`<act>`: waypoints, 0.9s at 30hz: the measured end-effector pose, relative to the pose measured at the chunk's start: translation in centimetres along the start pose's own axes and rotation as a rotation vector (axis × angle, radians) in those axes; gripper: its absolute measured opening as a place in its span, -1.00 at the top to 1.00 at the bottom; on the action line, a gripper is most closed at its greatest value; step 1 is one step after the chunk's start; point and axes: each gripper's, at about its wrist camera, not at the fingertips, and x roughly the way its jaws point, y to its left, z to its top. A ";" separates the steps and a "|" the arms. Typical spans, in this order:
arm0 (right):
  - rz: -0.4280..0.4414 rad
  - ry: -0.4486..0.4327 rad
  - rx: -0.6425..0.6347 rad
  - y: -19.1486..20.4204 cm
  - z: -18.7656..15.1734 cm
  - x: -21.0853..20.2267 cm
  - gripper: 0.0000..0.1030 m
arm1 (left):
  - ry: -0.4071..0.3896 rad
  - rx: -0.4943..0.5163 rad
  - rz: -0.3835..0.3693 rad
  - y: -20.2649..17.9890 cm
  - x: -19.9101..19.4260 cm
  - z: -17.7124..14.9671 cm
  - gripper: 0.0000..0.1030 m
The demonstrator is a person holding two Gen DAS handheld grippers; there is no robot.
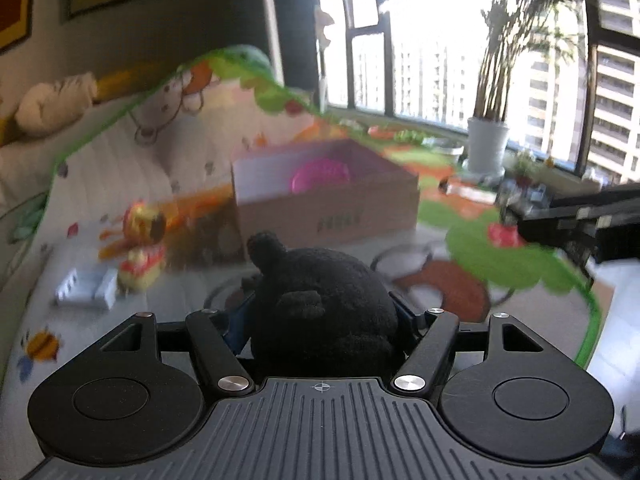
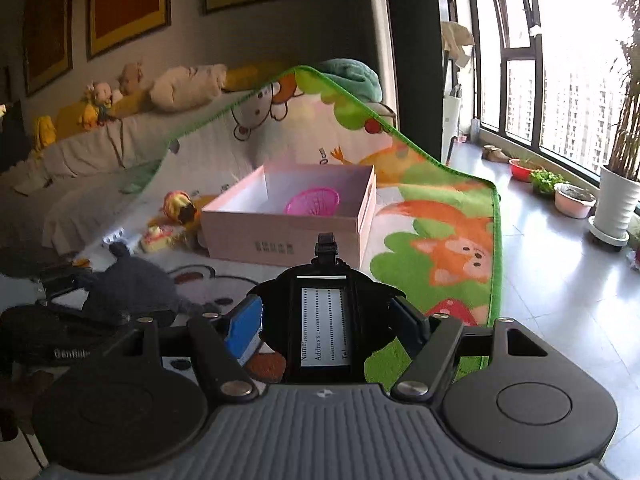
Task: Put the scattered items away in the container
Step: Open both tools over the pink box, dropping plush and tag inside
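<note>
A black plush toy (image 1: 320, 292) fills the space between my left gripper's (image 1: 324, 314) fingers, which are shut on it above the play mat. In the right wrist view the same plush (image 2: 128, 284) shows at the lower left. My right gripper (image 2: 326, 322) is shut on a black luggage tag (image 2: 325, 304) with a white name card, pressed between the blue pads (image 2: 244, 326). Ahead of both stands the pink cardboard box (image 2: 280, 236), open at the top, with a pink plastic basket (image 2: 314, 202) inside. The box (image 1: 328, 208) is blurred in the left wrist view.
Two yellow-and-red toys (image 2: 180, 206) (image 2: 156, 240) and a white block (image 1: 86, 290) lie on the cartoon play mat (image 2: 440, 232) left of the box. A covered sofa (image 2: 100, 148) with cushions runs behind. Potted plants (image 2: 616, 196) and bowls line the window on grey floor at right.
</note>
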 end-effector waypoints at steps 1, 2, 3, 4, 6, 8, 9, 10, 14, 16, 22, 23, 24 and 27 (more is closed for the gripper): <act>0.009 -0.008 -0.002 -0.1 0.4 0.0 -0.37 | -0.016 -0.002 -0.008 0.1 -0.1 0.7 -0.43; 0.018 -0.018 -0.006 -0.1 0.9 0.0 -0.37 | -0.032 -0.001 -0.014 0.2 0.0 1.4 -0.43; 0.025 -0.030 -0.010 -0.1 1.5 0.1 -0.37 | -0.055 0.002 -0.019 0.4 0.0 2.4 -0.43; 0.034 -0.047 -0.012 -0.2 2.4 0.3 -0.37 | -0.083 0.006 -0.023 0.5 0.1 3.4 -0.43; 0.051 -0.081 -0.008 -0.6 4.5 0.9 -0.37 | -0.147 0.011 -0.038 0.9 0.6 5.7 -0.44; 0.070 -0.117 0.017 -1.2 7.2 2.3 -0.37 | -0.197 0.004 -0.056 1.6 1.7 8.1 -0.44; 0.079 -0.129 0.035 -1.5 8.6 3.1 -0.37 | -0.215 0.000 -0.064 2.0 2.4 9.3 -0.44; 0.093 -0.141 0.054 -1.9 10.2 4.3 -0.37 | -0.233 0.004 -0.067 2.3 3.3 10.4 -0.45; 0.141 -0.131 0.112 -2.9 15.0 9.8 -0.43 | -0.269 -0.003 -0.103 4.2 8.1 14.2 -0.94; 0.147 -0.099 0.155 -3.6 16.2 12.4 -0.53 | -0.217 -0.074 -0.140 5.9 10.4 14.9 -0.93; 0.104 -0.088 0.191 -5.1 15.2 14.2 -0.65 | -0.039 -0.134 -0.052 7.7 10.1 10.2 -0.99; 0.092 -0.081 0.189 -5.1 14.9 14.5 -0.65 | -0.008 -0.148 -0.041 8.0 9.9 8.9 -1.00; 0.086 -0.070 0.190 -5.1 14.6 14.9 -0.65 | 0.026 -0.173 -0.032 8.3 9.7 7.6 -1.00; 0.087 -0.021 0.176 -3.9 13.6 15.8 -0.65 | 0.109 -0.238 0.007 9.7 9.0 4.2 -1.00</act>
